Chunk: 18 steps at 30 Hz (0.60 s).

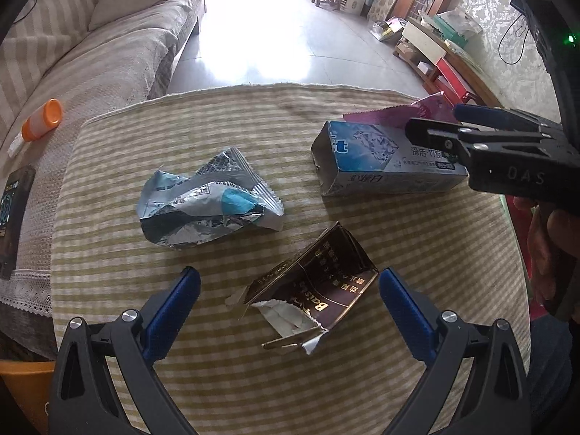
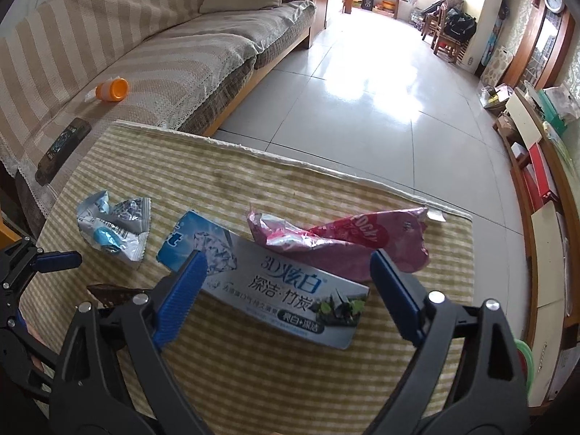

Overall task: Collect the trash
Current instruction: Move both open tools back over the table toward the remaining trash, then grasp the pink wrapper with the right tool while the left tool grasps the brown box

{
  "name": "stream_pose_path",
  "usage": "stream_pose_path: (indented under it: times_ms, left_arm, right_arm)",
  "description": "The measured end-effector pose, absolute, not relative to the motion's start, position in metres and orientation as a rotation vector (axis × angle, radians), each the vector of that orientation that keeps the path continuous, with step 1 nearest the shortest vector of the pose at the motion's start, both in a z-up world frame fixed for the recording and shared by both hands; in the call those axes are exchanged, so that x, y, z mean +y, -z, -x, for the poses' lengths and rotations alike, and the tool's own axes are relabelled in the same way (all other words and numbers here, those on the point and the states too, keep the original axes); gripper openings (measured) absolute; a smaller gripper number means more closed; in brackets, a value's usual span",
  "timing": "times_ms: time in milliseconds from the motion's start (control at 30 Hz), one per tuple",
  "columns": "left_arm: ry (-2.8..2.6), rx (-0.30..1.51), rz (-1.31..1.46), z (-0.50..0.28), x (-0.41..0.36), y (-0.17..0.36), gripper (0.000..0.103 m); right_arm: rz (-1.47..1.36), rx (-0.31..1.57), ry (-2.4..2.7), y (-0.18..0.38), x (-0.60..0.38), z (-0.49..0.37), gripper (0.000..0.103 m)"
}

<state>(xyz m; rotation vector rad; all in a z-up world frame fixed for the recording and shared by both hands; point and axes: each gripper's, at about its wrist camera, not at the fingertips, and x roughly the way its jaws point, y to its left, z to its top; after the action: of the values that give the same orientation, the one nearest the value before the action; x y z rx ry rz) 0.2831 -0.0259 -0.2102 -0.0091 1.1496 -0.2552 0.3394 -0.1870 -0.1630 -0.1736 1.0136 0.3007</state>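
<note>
Blue-padded fingers [image 1: 181,301] of the left gripper [image 1: 290,290] frame the near edge of the left wrist view, spread wide apart with nothing between the pads. Just ahead of them, on the green-and-cream striped cloth of the tabletop [image 1: 253,380], lies a torn dark brown cigarette pack with gold lettering [image 1: 315,290], its top ripped open and white inner foil showing. It sits between the two fingers but is touched by neither.

Further out and to the left lies a crumpled silver-and-blue foil snack wrapper [image 1: 210,203]. To the right rests a long blue-and-white toothpaste carton [image 1: 380,163], one end open toward the middle of the cloth. Behind it a pink foil wrapper [image 1: 398,112] peeks out, touching or nearly touching the carton's far side.

The right gripper [image 2: 286,282] hangs over the toothpaste carton [image 2: 275,282], its jaws also wide open; the carton passes beneath and between both blue pads, though whether a pad touches it cannot be told. The pink wrapper [image 2: 344,239] lies crumpled just beyond the carton, and the silver wrapper [image 2: 116,228] sits well to the left.

Off the tabletop, a beige striped sofa [image 2: 145,36] holds a small white bottle with an orange cap [image 2: 112,89] and a flat dark packet [image 2: 63,148] near its front edge.
</note>
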Motion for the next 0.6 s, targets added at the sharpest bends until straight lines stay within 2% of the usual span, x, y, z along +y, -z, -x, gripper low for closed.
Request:
stream_pose_path:
  times_ms: [100,200,267,300,367,433,467,500,567,600]
  left_arm:
    - [0.270,1.164,-0.019,-0.288,-0.032,0.221,0.095]
    - [0.295,1.159,-0.034,-0.290,-0.037,0.223,0.095]
    - [0.335,1.160,-0.055,-0.289,-0.043,0.223,0.090]
    - [0.369,1.161,-0.060,-0.287,-0.046,0.224,0.089]
    - [0.387,1.160,-0.113,-0.283,-0.052,0.226,0.089]
    - [0.385,1.157,-0.182,-0.278,-0.059,0.228,0.089]
    - [0.383,1.158,-0.190,-0.278,-0.060,0.228,0.089]
    - [0.381,1.158,-0.179,-0.279,-0.061,0.227,0.087]
    - [0.356,1.153,-0.152,-0.280,-0.056,0.223,0.079]
    - [0.343,1.150,-0.148,-0.281,-0.054,0.221,0.069]
  right_arm:
    - [0.192,1.045,-0.313,0.176,-0.183,-0.349,0.080]
    - [0.169,1.047,-0.344,0.181,-0.184,-0.353,0.069]
    - [0.164,1.043,-0.355,0.180,-0.183,-0.355,0.059]
    - [0.160,1.044,-0.357,0.180,-0.182,-0.357,0.058]
    - [0.150,1.047,-0.368,0.179,-0.181,-0.359,0.048]
    - [0.134,1.052,-0.372,0.179,-0.181,-0.362,0.045]
    - [0.120,1.054,-0.378,0.179,-0.181,-0.363,0.040]
    - [0.094,1.060,-0.388,0.179,-0.183,-0.365,0.036]
    - [0.047,1.070,-0.392,0.179,-0.187,-0.367,0.021]
    - [0.036,1.071,-0.393,0.179,-0.187,-0.368,0.015]
